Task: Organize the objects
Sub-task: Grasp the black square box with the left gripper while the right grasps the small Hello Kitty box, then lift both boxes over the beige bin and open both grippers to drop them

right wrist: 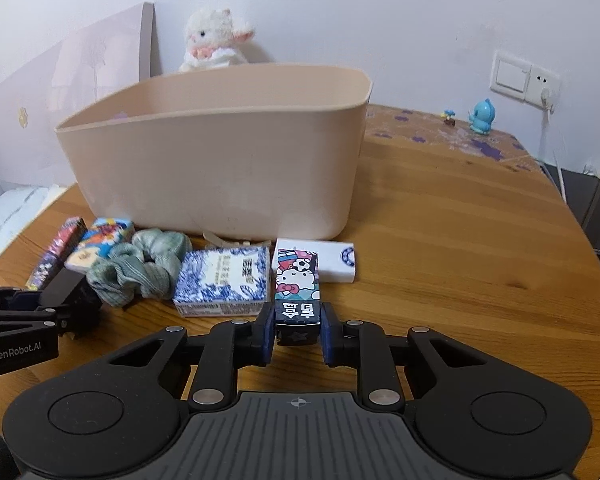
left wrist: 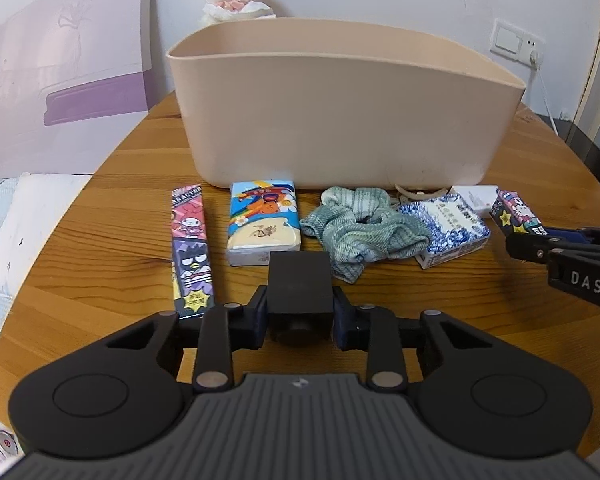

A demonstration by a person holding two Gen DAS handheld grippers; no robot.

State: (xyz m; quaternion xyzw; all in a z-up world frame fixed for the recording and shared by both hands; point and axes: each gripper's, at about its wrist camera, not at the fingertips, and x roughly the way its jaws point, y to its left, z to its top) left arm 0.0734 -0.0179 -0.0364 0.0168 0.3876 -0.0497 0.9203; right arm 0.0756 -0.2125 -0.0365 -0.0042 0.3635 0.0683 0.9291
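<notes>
My left gripper (left wrist: 300,320) is shut on a small black box (left wrist: 300,284), just in front of a cartoon tissue pack (left wrist: 262,224) on the wooden table (left wrist: 120,264). My right gripper (right wrist: 298,336) is shut on the near end of a Hello Kitty box (right wrist: 297,280), which lies against a white box (right wrist: 336,260). Between them lie a green scrunchie (left wrist: 360,228) and a blue-and-white patterned box (right wrist: 224,280). A long cartoon-character box (left wrist: 190,248) lies at the left end of the row. Behind the row stands a beige bin (left wrist: 340,120); the little of its inside that shows is bare.
A plush lamb (right wrist: 216,40) sits behind the bin against the wall. A blue figurine (right wrist: 482,116) stands at the far right of the table, under a wall socket (right wrist: 524,80). A white pillow (left wrist: 28,220) lies off the table's left edge. A pale hair clip (left wrist: 420,192) lies at the bin's foot.
</notes>
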